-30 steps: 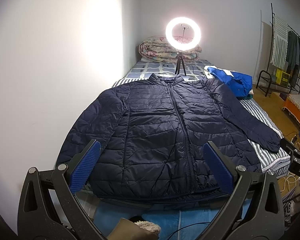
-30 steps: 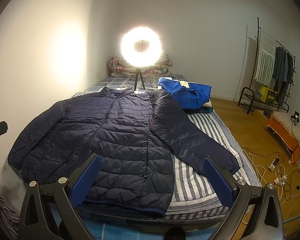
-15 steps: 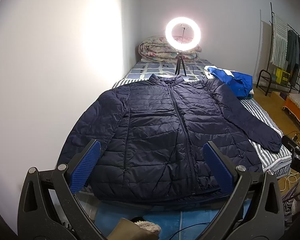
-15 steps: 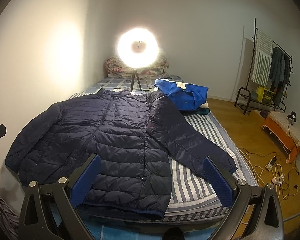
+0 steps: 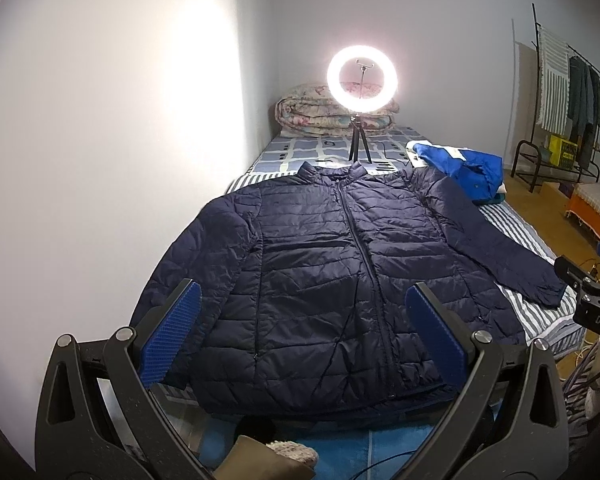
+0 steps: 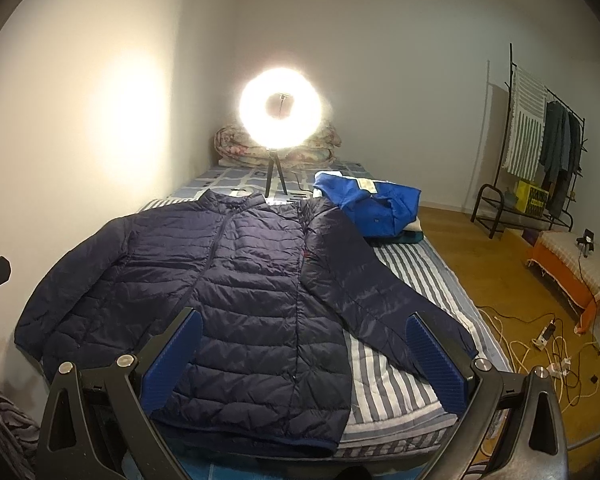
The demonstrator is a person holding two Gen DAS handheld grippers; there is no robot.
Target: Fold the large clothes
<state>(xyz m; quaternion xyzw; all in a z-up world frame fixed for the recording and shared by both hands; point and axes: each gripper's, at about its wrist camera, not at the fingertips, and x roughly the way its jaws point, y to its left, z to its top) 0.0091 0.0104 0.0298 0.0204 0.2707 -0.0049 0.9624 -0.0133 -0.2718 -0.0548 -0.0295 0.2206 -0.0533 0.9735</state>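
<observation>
A dark navy quilted jacket (image 5: pixel 340 264) lies flat and zipped on the striped bed (image 5: pixel 516 232), collar toward the far end, both sleeves spread out. In the right wrist view the same jacket (image 6: pixel 236 292) fills the left and middle of the bed, its right sleeve (image 6: pixel 380 304) slanting over the stripes. My left gripper (image 5: pixel 302 336) hovers open above the jacket's hem, nothing between its blue pads. My right gripper (image 6: pixel 302 360) hangs open over the hem corner and the sleeve cuff, also holding nothing.
A lit ring light on a small tripod (image 5: pixel 362 80) stands on the bed beyond the collar. A blue garment (image 5: pixel 460 168) is heaped at the far right of the bed. A rolled quilt (image 5: pixel 312 116) lies against the end wall. A clothes rack (image 6: pixel 540 148) and floor cables (image 6: pixel 540 344) are to the right.
Both grippers have drifted slightly, so the jacket sits a little differently in each view. Nothing has been grasped and the jacket lies as before.
</observation>
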